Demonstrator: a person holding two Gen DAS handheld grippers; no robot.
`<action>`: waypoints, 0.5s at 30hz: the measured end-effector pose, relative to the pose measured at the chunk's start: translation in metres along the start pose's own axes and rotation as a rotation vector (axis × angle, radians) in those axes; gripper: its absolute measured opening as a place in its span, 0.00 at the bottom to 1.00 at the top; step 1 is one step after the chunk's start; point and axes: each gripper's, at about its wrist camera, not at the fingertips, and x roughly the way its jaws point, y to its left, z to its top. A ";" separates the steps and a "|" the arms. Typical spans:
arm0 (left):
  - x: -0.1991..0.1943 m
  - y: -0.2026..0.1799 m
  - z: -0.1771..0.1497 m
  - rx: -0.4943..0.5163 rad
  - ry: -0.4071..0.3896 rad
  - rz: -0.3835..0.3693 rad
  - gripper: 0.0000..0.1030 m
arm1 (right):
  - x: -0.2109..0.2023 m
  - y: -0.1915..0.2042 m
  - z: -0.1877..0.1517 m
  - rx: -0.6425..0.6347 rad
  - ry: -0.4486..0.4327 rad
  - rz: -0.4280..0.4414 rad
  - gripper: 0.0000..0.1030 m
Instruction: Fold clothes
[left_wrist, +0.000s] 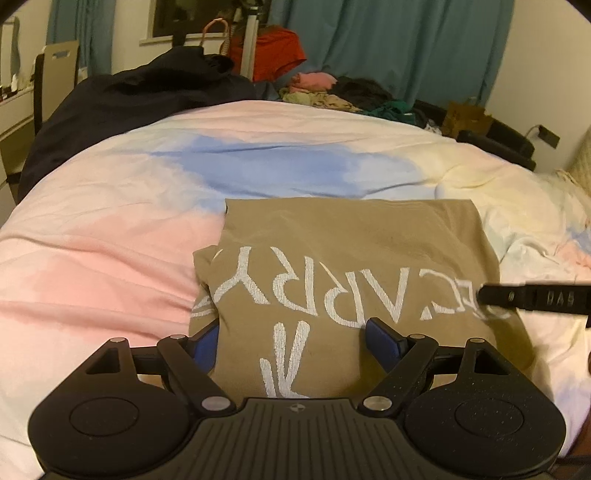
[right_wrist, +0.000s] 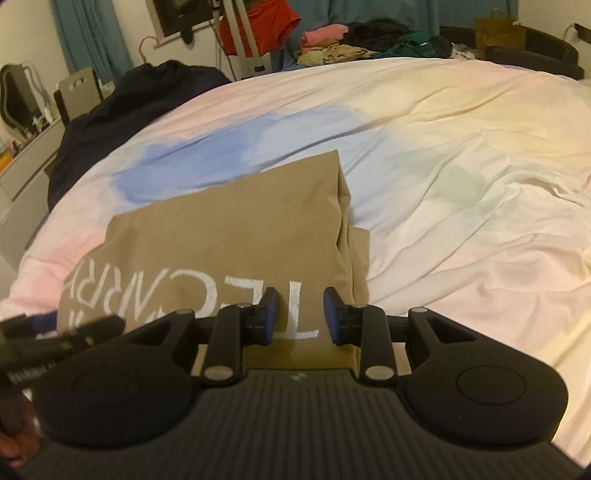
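Observation:
A tan T-shirt (left_wrist: 351, 251) with white lettering lies folded into a rectangle on the pastel bed cover (left_wrist: 110, 229). My left gripper (left_wrist: 295, 341) stands wide open at the shirt's near edge, and the fabric runs between its blue pads (left_wrist: 384, 339) without being pinched. In the right wrist view the same shirt (right_wrist: 229, 221) fills the left half. My right gripper (right_wrist: 300, 317) hovers over its near right corner, jaws narrowly apart with nothing pressed between them. One black finger of the right gripper (left_wrist: 535, 297) reaches in over the shirt's right side. The left gripper (right_wrist: 55, 332) shows blurred at the left edge.
A dark garment heap (left_wrist: 129, 99) lies at the bed's far left. A pile of mixed clothes (left_wrist: 332, 92) sits along the far edge, with a red garment (left_wrist: 277, 51) behind it. Blue curtains (left_wrist: 406, 48), a chair (left_wrist: 55, 77) and a brown paper bag (left_wrist: 465, 116) surround the bed.

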 end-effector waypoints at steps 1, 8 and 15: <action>-0.001 0.004 0.001 -0.016 -0.002 -0.014 0.80 | -0.001 0.002 0.002 0.002 -0.007 0.001 0.30; -0.016 0.046 0.015 -0.248 -0.047 -0.143 0.80 | -0.015 -0.002 0.002 0.151 -0.039 0.153 0.81; -0.041 0.077 0.015 -0.494 -0.029 -0.361 0.80 | -0.033 -0.024 -0.002 0.301 -0.105 0.203 0.81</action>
